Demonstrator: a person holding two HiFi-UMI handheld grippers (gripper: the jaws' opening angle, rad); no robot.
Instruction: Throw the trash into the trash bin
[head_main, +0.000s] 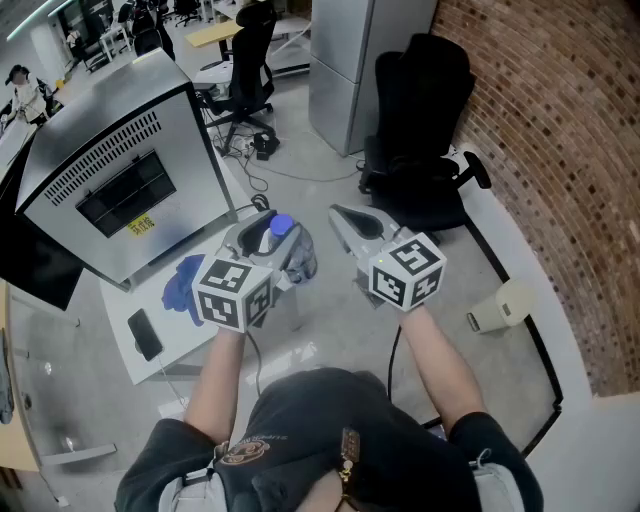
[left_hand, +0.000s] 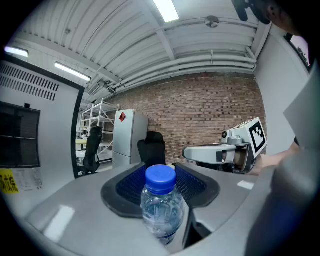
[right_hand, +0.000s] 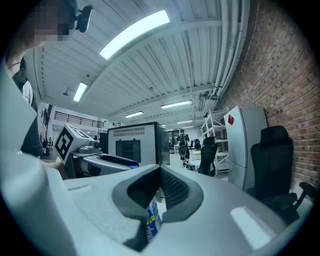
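A clear plastic bottle (head_main: 280, 232) with a blue cap (left_hand: 160, 177) stands upright between the jaws of my left gripper (head_main: 270, 240), which is shut on its body; in the left gripper view the bottle (left_hand: 161, 209) fills the gap between the dark pads. My right gripper (head_main: 352, 226) is held level beside it, a little to the right. Its jaws are together on a thin strip of printed wrapper (right_hand: 151, 224), blue, white and yellow, pinched low between the pads. Both grippers are held in front of the person's chest. No trash bin shows in any view.
A big grey cabinet with a vent grille (head_main: 110, 175) stands at the left on a white table (head_main: 190, 345) with a black phone (head_main: 146, 333) and a blue cloth (head_main: 182, 285). A black office chair (head_main: 420, 130) and brick wall (head_main: 560, 150) are ahead right. A white cylinder (head_main: 508, 303) lies on the floor.
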